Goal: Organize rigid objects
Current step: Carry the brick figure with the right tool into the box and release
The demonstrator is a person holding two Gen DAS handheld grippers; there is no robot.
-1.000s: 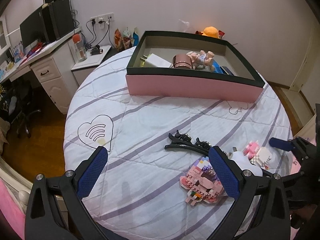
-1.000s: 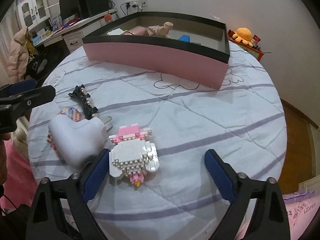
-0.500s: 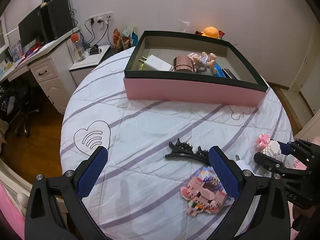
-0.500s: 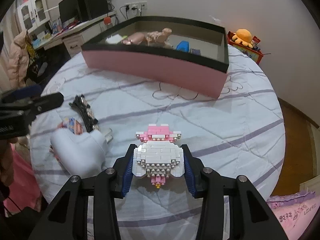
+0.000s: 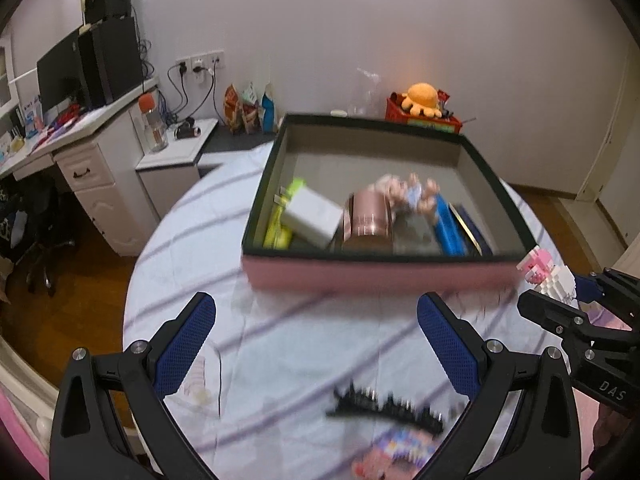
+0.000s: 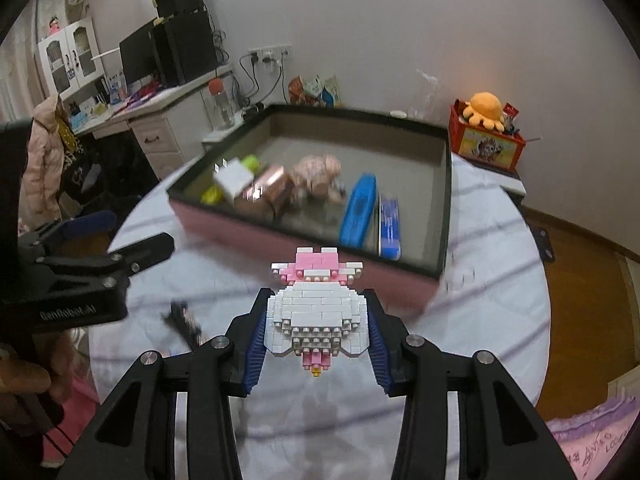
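Above the surface (image 6: 500, 280), my right tool (image 6: 318, 330) is now carrying the clamped brick figure (image 6: 318, 316) boxward (image 6: 440, 200); left tool (image 5: 316, 344) hanging wide, empty

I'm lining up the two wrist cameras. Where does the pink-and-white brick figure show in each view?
Left wrist: brick figure at the far right edge, held in the right gripper, just past the near right corner of the pink box.
Right wrist: brick figure at lower centre, clamped between the right gripper fingers, in front of the box.
Shared landmark: the pink box; also the orange plush.
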